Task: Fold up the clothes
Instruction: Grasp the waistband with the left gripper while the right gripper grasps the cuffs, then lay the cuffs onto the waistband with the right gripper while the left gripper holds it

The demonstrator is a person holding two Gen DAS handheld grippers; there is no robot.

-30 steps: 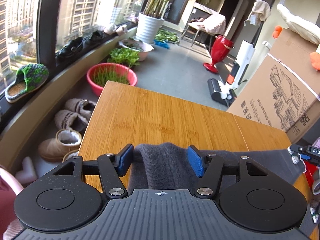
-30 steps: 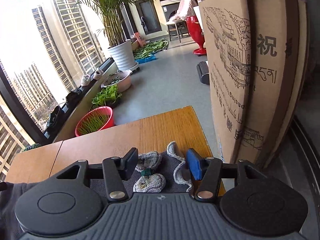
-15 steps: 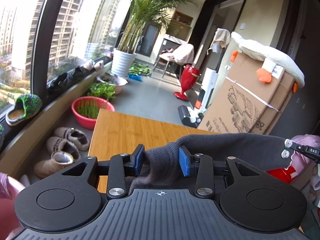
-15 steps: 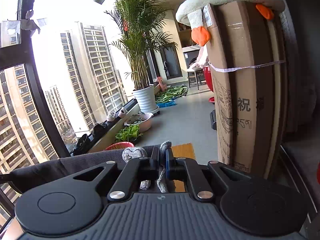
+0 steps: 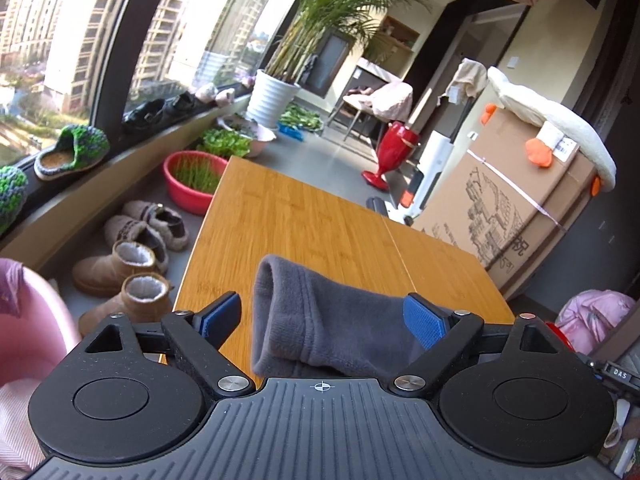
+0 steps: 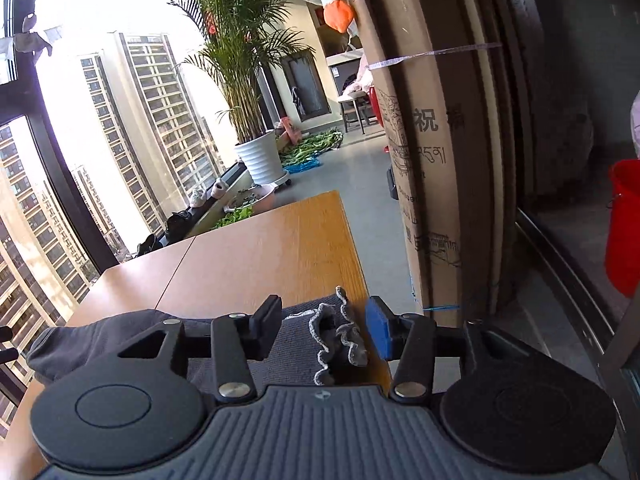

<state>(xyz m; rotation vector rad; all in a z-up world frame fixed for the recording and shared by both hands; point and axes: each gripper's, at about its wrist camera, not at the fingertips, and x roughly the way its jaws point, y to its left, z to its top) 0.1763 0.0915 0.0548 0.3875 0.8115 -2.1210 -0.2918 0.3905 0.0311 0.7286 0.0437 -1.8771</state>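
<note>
A dark grey fleece garment [image 5: 320, 324] lies on the wooden table [image 5: 312, 220]. Its ribbed cuff end points away from me in the left wrist view. My left gripper [image 5: 324, 316] is open, jaws wide apart on either side of the cloth, not pinching it. In the right wrist view the same garment [image 6: 300, 340] shows a white crocheted trim [image 6: 340, 332] at the table's right edge. My right gripper [image 6: 324, 324] is open above that trimmed edge, with the cloth lying loose between the jaws.
A tall cardboard box [image 6: 432, 152] stands close to the table's right side. Boots and slippers [image 5: 132, 264] and a pink basin of grass [image 5: 192, 180] sit on the floor to the left. A red bucket [image 6: 624, 224] is at the far right.
Both grippers were shut on the raised garment half a second ago. Now both have opened and the garment lies on the table near the front edge.
</note>
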